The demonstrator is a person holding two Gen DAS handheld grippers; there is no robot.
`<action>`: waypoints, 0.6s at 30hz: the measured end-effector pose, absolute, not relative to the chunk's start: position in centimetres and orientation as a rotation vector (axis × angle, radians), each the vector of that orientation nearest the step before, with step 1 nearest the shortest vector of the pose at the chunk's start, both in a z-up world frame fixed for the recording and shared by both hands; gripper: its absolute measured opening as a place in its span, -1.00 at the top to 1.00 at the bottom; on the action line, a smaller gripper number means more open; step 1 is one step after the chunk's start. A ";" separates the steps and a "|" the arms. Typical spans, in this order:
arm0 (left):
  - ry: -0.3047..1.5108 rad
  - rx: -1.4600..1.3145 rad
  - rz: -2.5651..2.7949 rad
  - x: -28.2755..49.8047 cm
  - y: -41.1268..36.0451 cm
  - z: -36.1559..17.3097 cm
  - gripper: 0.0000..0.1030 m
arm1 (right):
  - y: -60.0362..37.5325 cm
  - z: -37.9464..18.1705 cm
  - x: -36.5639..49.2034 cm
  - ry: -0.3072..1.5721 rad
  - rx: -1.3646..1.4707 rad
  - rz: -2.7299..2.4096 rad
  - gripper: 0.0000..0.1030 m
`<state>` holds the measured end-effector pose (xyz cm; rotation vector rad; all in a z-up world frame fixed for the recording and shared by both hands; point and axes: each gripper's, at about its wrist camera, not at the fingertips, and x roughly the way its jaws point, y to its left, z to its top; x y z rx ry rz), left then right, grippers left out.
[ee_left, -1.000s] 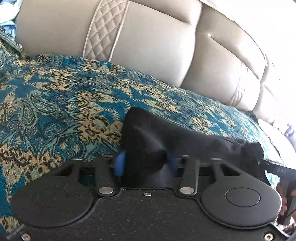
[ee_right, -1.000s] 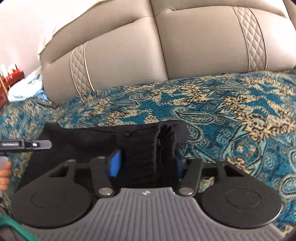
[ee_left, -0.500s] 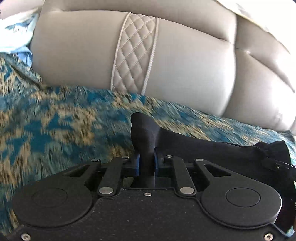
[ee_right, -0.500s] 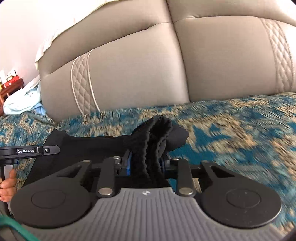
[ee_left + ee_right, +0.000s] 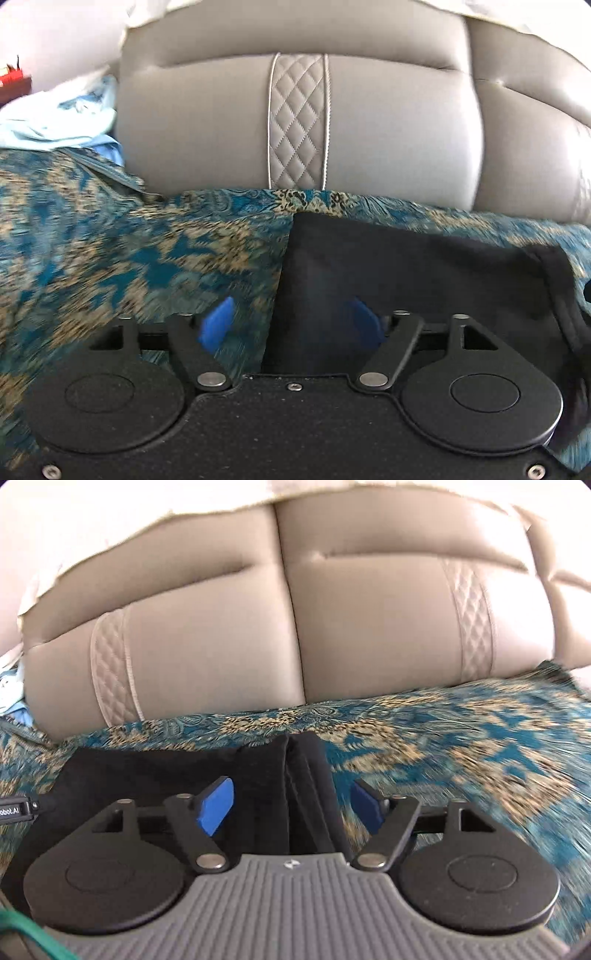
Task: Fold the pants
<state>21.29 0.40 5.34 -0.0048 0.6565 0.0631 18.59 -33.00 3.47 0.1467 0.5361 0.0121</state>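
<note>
Both grippers have let go since the earlier frames. A second ago the left gripper [image 5: 291, 325] had a bunched corner of the pants [image 5: 424, 280] between its blue pads, and half a second ago it pinched a thin upright fold. Its jaws are now opening and stand wide: the left pad [image 5: 218, 325] is over the bare cover [image 5: 129, 258], the right pad [image 5: 365, 325] over the black cloth, and neither presses on it. The pants' left edge runs between them.

The right gripper [image 5: 291, 805] likewise held a ribbed roll of cloth half a second ago. Its jaws are opening too, with the pads well apart. The pants [image 5: 166, 771] have their folded right edge lying slack between the pads, touching neither that can be seen.

The cloth, pulled up into peaks before, now lies flat. The backrest [image 5: 369, 129] fills more of both views than it did a second ago, and the cover is streaked with blur.

Count: one pair of black pants, spread on the cover near the foot of the backrest; two grippers with two blue pads each; one teal and gold paisley cover; one grey sofa backrest with quilted strips, one in the left view and two in the right. A pale blue cloth [image 5: 62, 114] lies at the cover's far left edge. The left gripper's tip [image 5: 16, 808] shows at the left border of the right view.
</note>
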 end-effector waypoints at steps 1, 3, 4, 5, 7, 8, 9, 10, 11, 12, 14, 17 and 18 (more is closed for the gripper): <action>0.652 0.007 0.057 19.4 0.3 5.4 -0.74 | -32.6 3.4 16.8 0.519 0.132 0.015 -0.71; 0.639 0.014 0.042 16.0 0.1 5.4 -0.78 | -31.7 2.8 13.1 0.493 0.106 0.019 -0.76; 0.642 0.013 0.037 14.1 0.0 5.1 -0.79 | -31.3 2.3 11.7 0.489 0.092 0.013 -0.77; 0.651 0.008 0.037 12.6 0.0 4.8 -0.80 | -30.9 1.6 10.3 0.493 0.079 0.005 -0.77; 0.674 -0.007 0.034 10.1 -0.1 4.2 -0.80 | -30.0 0.3 7.8 0.519 0.062 0.013 -0.77; 0.683 -0.014 0.028 9.2 -0.2 3.7 -0.80 | -29.7 -0.3 6.9 0.532 0.062 0.024 -0.78; 0.688 -0.017 0.018 8.3 -0.4 3.3 -0.80 | -29.3 -0.8 6.2 0.543 0.060 0.044 -0.81; 0.696 -0.015 0.004 7.7 -0.5 2.8 -0.80 | -28.9 -1.0 5.7 0.550 0.049 0.058 -0.82; 0.710 -0.005 0.002 7.4 -0.7 2.3 -0.80 | -28.4 -1.3 5.4 0.554 0.034 0.067 -0.83; 0.722 0.009 0.007 7.1 -1.0 2.0 -0.80 | -27.9 -1.6 5.1 0.557 0.012 0.074 -0.83; 0.726 0.035 0.014 6.8 -1.5 1.4 -0.80 | -27.4 -2.0 5.1 0.559 -0.022 0.083 -0.83; 0.717 0.043 0.013 6.7 -2.0 1.2 -0.80 | -27.1 -2.2 5.1 0.561 -0.044 0.081 -0.84; 0.718 0.042 0.013 6.7 -2.1 1.2 -0.80 | -27.2 -2.2 5.2 0.559 -0.039 0.080 -0.85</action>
